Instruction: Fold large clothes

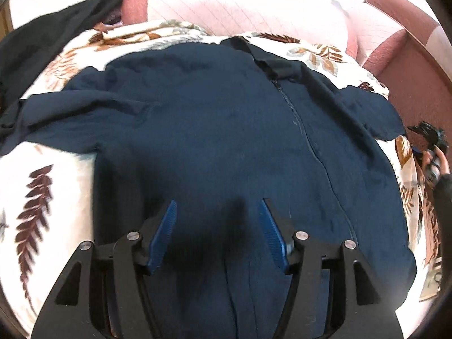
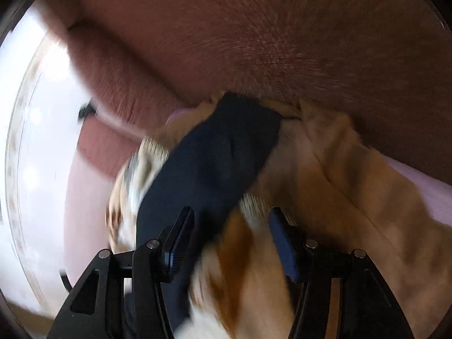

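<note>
We see both grippers' jaws apart and empty: the left gripper [image 1: 219, 212] hovers over the navy jacket [image 1: 226, 130] spread on the leaf-print blanket [image 1: 42, 186]; the right gripper [image 2: 231, 220] is near its right sleeve [image 2: 214, 155].

Home: pink sofa [image 1: 240, 2], leaf-print blanket [image 1: 42, 192]

No readable text or labels; the right view is blurred.
</note>
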Tool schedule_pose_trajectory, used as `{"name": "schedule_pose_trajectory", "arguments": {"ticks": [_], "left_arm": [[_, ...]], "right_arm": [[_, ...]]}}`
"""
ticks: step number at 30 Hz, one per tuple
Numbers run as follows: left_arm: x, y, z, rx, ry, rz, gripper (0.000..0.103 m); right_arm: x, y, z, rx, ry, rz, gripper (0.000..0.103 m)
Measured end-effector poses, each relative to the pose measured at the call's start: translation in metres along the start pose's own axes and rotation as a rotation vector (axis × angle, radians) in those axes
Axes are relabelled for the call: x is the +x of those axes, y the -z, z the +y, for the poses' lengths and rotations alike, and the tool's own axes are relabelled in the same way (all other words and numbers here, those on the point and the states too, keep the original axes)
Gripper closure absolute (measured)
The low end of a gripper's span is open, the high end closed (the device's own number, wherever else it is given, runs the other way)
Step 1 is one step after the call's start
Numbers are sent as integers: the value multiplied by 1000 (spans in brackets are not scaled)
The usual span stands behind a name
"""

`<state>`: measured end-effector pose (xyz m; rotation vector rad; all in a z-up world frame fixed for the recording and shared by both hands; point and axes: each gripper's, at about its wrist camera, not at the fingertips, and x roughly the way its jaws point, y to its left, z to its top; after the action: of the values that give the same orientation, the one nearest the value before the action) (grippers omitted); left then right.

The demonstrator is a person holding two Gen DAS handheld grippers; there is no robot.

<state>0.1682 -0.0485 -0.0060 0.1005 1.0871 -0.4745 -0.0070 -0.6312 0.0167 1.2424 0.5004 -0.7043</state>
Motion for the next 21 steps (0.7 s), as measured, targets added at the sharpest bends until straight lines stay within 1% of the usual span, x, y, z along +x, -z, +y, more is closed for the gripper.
{"name": "schedule_pose_trajectory", "arguments": {"ticks": [1, 3, 4, 5, 6, 7, 9, 10, 11, 12, 13, 14, 15, 16, 17, 20, 21], "left_arm": [[4, -3, -1, 5, 0, 4, 44], [12, -9, -5, 20, -5, 6, 44], [17, -15, -6, 31, -15, 5, 44], [19, -19, -7, 38, -24, 2, 44], [22, -25, -7, 41, -35, -4, 44], [22, -33, -3, 35, -46, -17, 44], [20, -42, 4, 21, -55, -48, 44], [22, -48, 7, 17, -88, -59, 44], [27, -51, 10, 16, -115, -58, 44], [33, -54, 13, 15, -125, -51, 44], [41, -55, 17, 2, -133, -24, 44], [47, -55, 20, -9, -126, 2, 44], [53, -54, 23, -16, -121, 23, 44], [56, -52, 25, -22, -119, 38, 44], [55, -50, 26, -20, -113, 35, 44], [48, -48, 27, -19, -89, 26, 44], [46, -47, 28, -23, -76, 27, 44]], "right_arm": [[9, -2, -2, 3, 7, 0, 43], [27, -7, 11, -35, 37, -29, 40], [26, -7, 15, -55, 46, -45, 43], [27, -8, 20, -72, 37, -69, 51], [19, -8, 27, -102, -1, -106, 97], [13, -9, 28, -119, 0, -134, 102], [-15, -14, 37, -166, 8, -247, 102], [-19, -15, 39, -182, 46, -269, 102], [-17, -18, 41, -196, 125, -246, 102], [-9, -19, 42, -210, 206, -196, 102], [-7, -18, 44, -218, 239, -185, 102], [-10, -14, 50, -227, 240, -199, 102], [-18, -9, 59, -242, 197, -225, 102], [-22, -4, 65, -253, 167, -233, 102], [-29, 2, 75, -271, 131, -236, 102], [-40, 27, 116, -357, 10, -207, 102], [-45, 41, 134, -396, -43, -183, 102]]}}
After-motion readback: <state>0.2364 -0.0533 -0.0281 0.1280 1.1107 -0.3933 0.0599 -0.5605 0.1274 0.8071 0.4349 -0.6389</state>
